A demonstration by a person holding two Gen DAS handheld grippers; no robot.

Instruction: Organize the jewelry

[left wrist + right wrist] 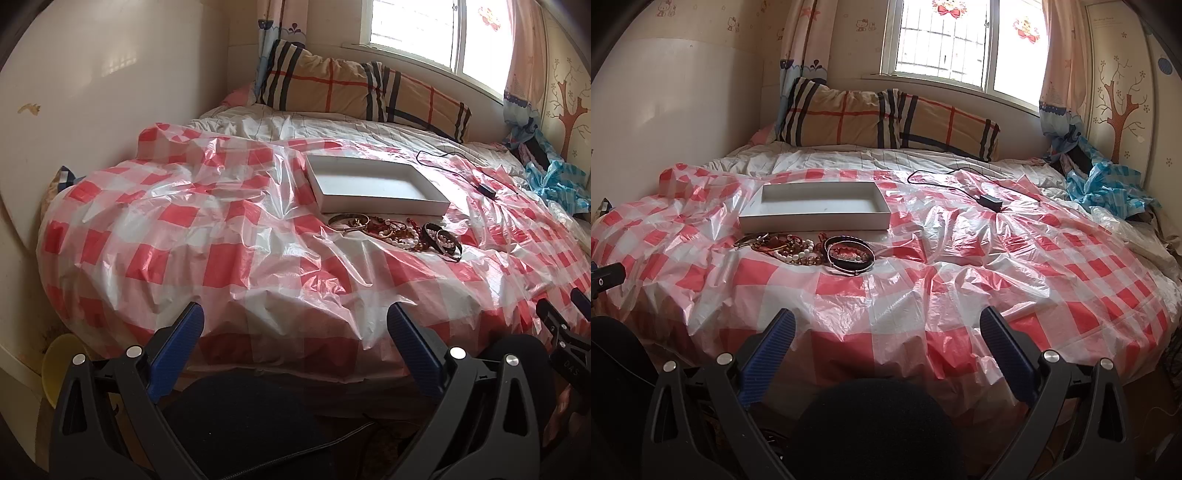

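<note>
Up front, two black clamp-style grippers with blue finger pads: left gripper and right gripper, both spread wide, holding nothing, well apart from everything on the bed. One shallow white rectangular cardboard tray on the red-and-white checked plastic sheet. Just beside its near edge, one tangled heap of bangles and bead bracelets; individual pieces too knotted to count. Two plaid pillows beneath the window. One black charger with cable.
</note>
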